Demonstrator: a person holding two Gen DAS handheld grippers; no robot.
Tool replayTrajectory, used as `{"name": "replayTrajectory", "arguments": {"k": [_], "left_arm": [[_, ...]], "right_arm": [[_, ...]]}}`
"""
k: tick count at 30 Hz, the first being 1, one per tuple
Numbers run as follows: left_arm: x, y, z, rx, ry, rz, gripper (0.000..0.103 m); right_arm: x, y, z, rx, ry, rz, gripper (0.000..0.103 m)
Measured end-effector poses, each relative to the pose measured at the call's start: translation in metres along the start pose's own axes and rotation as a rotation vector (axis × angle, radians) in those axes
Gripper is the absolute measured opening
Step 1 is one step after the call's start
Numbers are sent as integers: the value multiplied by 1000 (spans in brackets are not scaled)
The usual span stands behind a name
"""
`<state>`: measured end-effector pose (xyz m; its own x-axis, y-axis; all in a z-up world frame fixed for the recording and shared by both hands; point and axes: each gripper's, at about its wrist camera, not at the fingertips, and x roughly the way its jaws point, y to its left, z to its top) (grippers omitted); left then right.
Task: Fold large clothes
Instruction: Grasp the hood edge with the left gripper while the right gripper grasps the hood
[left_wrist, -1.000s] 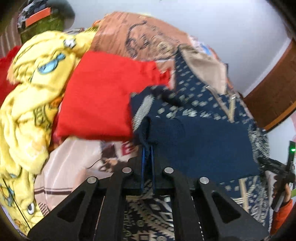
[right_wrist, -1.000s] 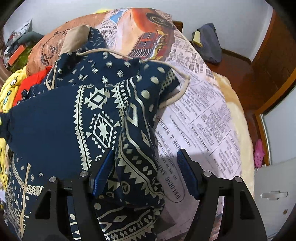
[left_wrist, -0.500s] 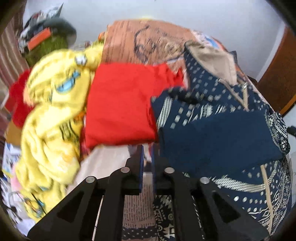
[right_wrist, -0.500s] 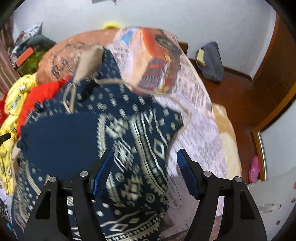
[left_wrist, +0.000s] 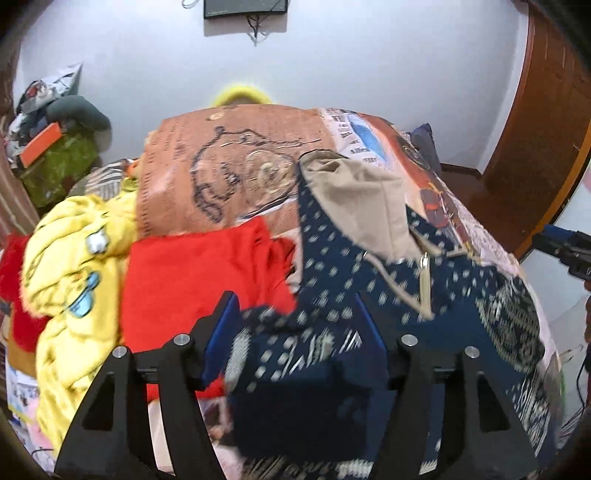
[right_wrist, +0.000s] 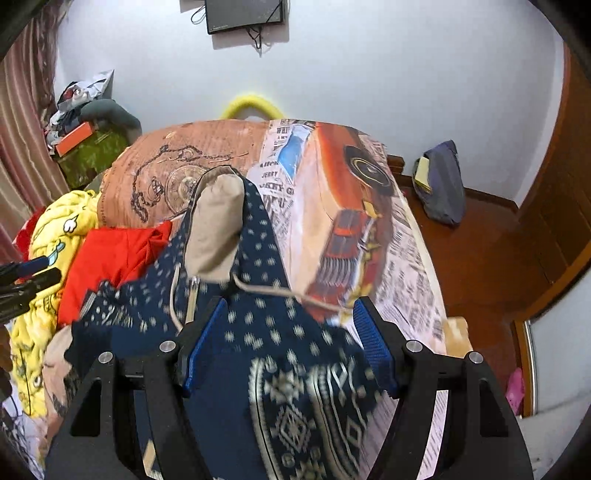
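both jaws off the navy patterned hoodie (left_wrist: 369, 288), spread on the bed (right_wrist: 369, 229).
left gripper (left_wrist: 295, 325) opening, right gripper (right_wrist: 286, 332) wide, cloth below the gaps, pads clear of it. beige-lined hood (right_wrist: 218, 229) toward the pillow end; red garment (left_wrist: 199, 280) and yellow blanket (left_wrist: 70, 280) just beside, left.

White wall (right_wrist: 369, 74), wooden floor (right_wrist: 480, 251), wall-mounted screen (right_wrist: 245, 14).

The left claw (left_wrist: 295, 332) is opening with nothing pinched, while the right claw (right_wrist: 291, 343) hangs spread wide, angled downward
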<state>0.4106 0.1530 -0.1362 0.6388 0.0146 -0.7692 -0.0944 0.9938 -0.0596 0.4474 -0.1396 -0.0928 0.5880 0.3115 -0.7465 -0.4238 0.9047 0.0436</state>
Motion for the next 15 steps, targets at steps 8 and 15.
{"name": "replayTrajectory", "arguments": {"k": [8,15], "left_arm": [[90,-7,36,-97,151,-89,63],[162,-11,45,-114,256,-80,63]], "right_arm": [[86,16,32,-1,141,45,67],[158,27,38,44,266,101,67]]}}
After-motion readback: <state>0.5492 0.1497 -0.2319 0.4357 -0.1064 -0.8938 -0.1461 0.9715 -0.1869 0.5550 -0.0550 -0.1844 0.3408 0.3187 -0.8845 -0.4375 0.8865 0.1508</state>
